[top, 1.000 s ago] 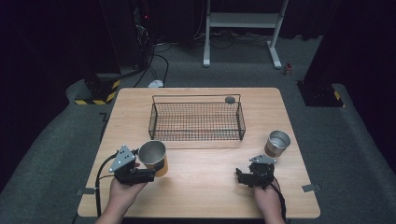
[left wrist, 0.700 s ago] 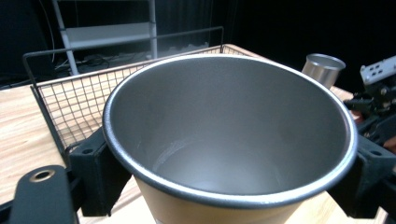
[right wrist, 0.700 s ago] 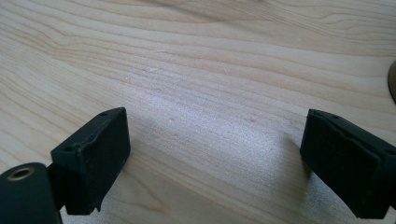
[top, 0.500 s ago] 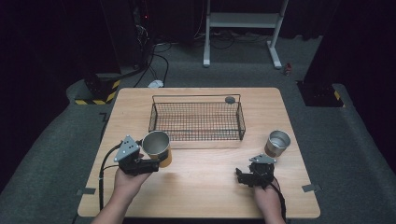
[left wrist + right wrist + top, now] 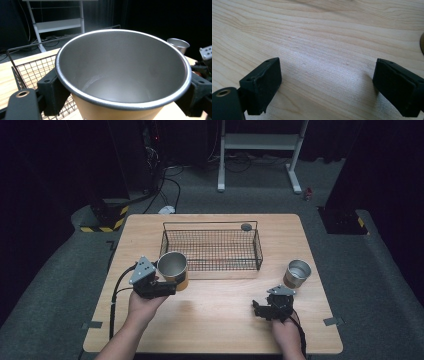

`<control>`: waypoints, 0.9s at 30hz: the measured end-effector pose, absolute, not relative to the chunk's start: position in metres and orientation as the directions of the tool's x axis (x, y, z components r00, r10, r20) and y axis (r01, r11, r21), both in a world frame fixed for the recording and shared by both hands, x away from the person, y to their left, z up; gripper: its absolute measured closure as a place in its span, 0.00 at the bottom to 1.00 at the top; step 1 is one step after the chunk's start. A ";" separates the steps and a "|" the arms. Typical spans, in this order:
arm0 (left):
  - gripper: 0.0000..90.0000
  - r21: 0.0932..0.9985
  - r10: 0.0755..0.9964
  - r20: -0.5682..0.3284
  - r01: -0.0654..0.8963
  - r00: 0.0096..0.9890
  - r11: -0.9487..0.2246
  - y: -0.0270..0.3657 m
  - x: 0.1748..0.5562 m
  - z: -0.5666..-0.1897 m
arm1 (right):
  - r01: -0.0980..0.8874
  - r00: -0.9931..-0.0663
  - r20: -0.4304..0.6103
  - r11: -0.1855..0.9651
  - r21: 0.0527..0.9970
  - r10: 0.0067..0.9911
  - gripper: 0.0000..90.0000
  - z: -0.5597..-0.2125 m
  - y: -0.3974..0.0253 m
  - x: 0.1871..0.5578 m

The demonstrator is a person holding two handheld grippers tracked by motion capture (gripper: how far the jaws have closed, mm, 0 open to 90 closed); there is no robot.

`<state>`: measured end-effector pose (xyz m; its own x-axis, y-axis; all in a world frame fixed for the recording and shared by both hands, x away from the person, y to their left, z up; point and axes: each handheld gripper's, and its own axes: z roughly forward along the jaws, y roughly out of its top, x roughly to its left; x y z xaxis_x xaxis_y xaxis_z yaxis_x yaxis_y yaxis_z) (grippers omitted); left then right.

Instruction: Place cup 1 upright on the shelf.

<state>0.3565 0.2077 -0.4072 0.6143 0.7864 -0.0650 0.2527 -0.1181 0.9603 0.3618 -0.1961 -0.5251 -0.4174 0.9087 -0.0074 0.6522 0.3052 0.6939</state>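
Pinching cup: left gripper fingers | steel inside, tan outside, upright | right gripper fingers spread

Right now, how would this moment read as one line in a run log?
left gripper: shut on cup, beside basket | right gripper: open, over table | second cup: untouched

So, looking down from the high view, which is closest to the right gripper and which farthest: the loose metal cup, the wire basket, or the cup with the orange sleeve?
1. The small metal cup, just ahead of the right gripper on the table's right side.
2. The wire basket, farther ahead at the middle.
3. The orange-sleeved metal cup, across on the left, clamped in the left gripper.
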 end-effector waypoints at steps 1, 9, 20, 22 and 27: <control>0.16 0.959 0.790 -0.072 0.260 0.609 -0.113 0.206 0.361 -0.405 | 0.651 -0.419 -0.006 0.305 0.695 0.908 0.09 -0.525 -0.196 0.361; 0.16 0.967 0.796 -0.044 0.227 0.604 -0.118 0.196 0.377 -0.393 | 0.648 -0.437 -0.013 0.325 0.689 0.899 0.11 -0.524 -0.198 0.359; 0.16 0.968 0.803 -0.041 0.222 0.595 -0.115 0.183 0.405 -0.385 | 0.644 -0.451 -0.010 0.333 0.688 0.893 0.10 -0.524 -0.200 0.354; 0.16 0.967 0.803 -0.047 0.229 0.594 -0.113 0.181 0.410 -0.387 | 0.644 -0.446 -0.007 0.326 0.692 0.895 0.10 -0.524 -0.200 0.353; 0.16 0.964 0.808 -0.048 0.240 0.587 -0.118 0.178 0.417 -0.390 | 0.644 -0.444 -0.011 0.327 0.691 0.896 0.10 -0.524 -0.201 0.351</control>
